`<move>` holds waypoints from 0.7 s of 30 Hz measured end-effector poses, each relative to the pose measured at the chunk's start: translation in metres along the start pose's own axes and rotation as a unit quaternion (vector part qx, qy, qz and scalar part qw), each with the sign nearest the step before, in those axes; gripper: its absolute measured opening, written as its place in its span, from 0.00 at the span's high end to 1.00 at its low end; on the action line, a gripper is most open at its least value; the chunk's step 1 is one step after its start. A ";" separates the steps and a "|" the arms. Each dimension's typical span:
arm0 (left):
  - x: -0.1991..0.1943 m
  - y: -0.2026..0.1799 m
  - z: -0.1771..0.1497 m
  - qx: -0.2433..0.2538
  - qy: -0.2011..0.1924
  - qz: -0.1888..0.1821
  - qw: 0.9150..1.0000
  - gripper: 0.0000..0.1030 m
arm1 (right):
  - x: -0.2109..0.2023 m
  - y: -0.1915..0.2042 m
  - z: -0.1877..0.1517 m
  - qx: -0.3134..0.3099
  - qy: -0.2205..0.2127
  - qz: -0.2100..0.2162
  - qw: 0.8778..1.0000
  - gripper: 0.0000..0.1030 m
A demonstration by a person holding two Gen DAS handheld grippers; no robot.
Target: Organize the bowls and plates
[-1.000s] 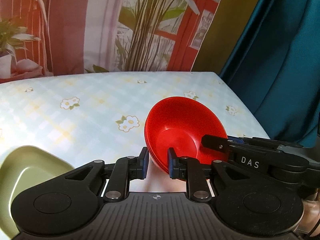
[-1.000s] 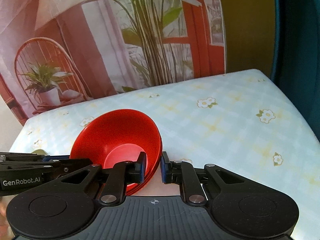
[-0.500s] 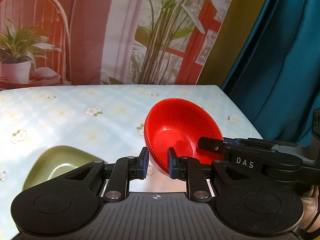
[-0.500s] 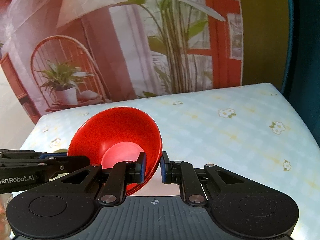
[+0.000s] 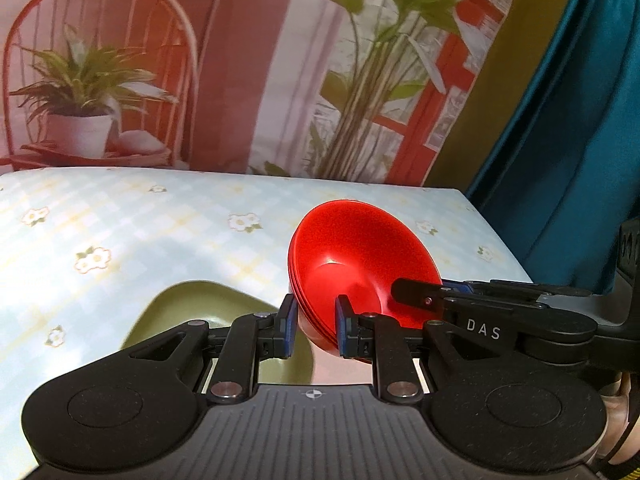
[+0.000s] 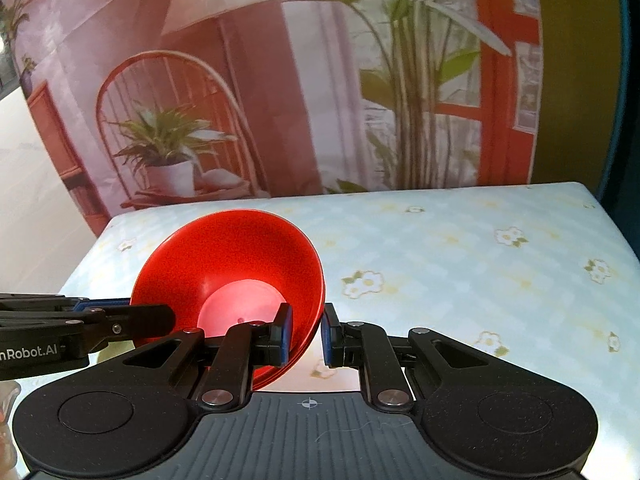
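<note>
A stack of glossy red plastic bowls [image 5: 360,264], nested so that several rims show along one edge, hangs tilted above the table covered in pale blue checked cloth with small white flowers [image 5: 168,224], gripped from both sides. In the left wrist view an olive-green plate with a rounded, glossy rim [image 5: 204,308] lies on the cloth at about 8 o'clock from the bowls, partly hidden behind the gripper's fingers; whether the stack touches it cannot be told. The right wrist view shows only a sliver of that plate at the far left, but it shows the open cloth stretching away at 3 o'clock from the bowls. Behind the table hangs a printed backdrop of a red chair and potted plants [image 6: 172,148], and a teal curtain [image 5: 568,128] falls at 2 o'clock in the left view. The left gripper [image 5: 314,326] pinches the stack's near rim between its blue-padded fingers, narrowly parted by the rims' thickness. The right gripper [image 6: 306,334] clamps the opposite rim the same way, one finger inside the bowl, one outside.
</note>
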State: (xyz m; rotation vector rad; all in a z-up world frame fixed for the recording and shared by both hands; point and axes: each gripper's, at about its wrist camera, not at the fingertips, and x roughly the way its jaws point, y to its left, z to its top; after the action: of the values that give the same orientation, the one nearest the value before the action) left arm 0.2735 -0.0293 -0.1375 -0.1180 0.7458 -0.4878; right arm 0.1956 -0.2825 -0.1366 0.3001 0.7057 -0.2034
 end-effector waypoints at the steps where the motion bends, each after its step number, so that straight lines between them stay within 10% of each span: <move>1: -0.002 0.003 0.000 -0.002 -0.001 0.001 1.000 0.80 | 0.001 0.004 0.001 -0.002 0.001 0.002 1.000 0.87; 21: -0.015 0.057 -0.019 -0.045 0.011 0.038 0.998 0.80 | 0.043 0.063 -0.007 -0.033 0.037 0.040 0.998 0.86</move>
State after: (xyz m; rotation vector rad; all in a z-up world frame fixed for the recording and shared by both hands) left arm 0.2734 0.0294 -0.1581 -0.1684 0.7911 -0.3842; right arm 0.2413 -0.2250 -0.1576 0.2727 0.7712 -0.0922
